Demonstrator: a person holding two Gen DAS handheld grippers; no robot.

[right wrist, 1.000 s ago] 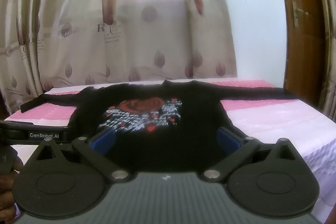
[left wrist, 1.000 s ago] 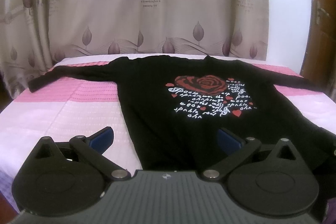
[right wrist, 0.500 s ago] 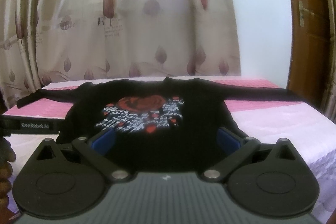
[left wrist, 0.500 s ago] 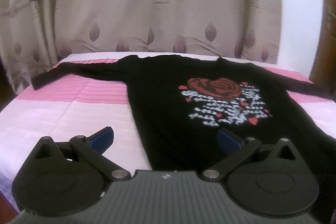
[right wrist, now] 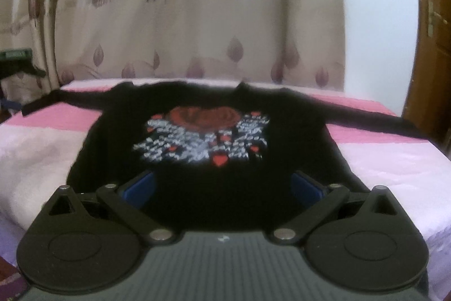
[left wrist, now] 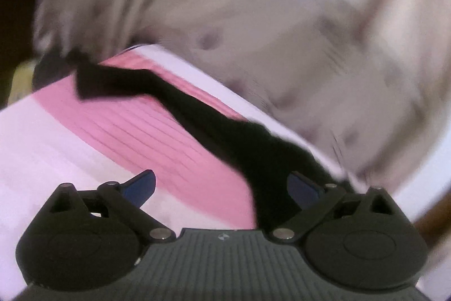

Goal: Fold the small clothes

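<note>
A black long-sleeved shirt [right wrist: 225, 168] with a red rose and white lettering lies flat on the pink and white bed [right wrist: 42, 154], sleeves spread to both sides. My right gripper [right wrist: 222, 188] is open and empty over the shirt's near hem. In the blurred, tilted left wrist view, my left gripper [left wrist: 222, 186] is open and empty above the bed [left wrist: 56, 148], near the shirt's left sleeve [left wrist: 157, 92], which runs from the far left corner toward the right finger.
Beige leaf-patterned curtains [right wrist: 197, 19] hang behind the bed. A brown wooden door [right wrist: 434, 33] stands at the right. The other gripper's body [right wrist: 17, 61] shows at the far left of the right wrist view.
My left gripper has swung left and tilted, now facing the shirt's left sleeve instead of its body. My right gripper has shifted slightly closer to the shirt. Both stay open.
</note>
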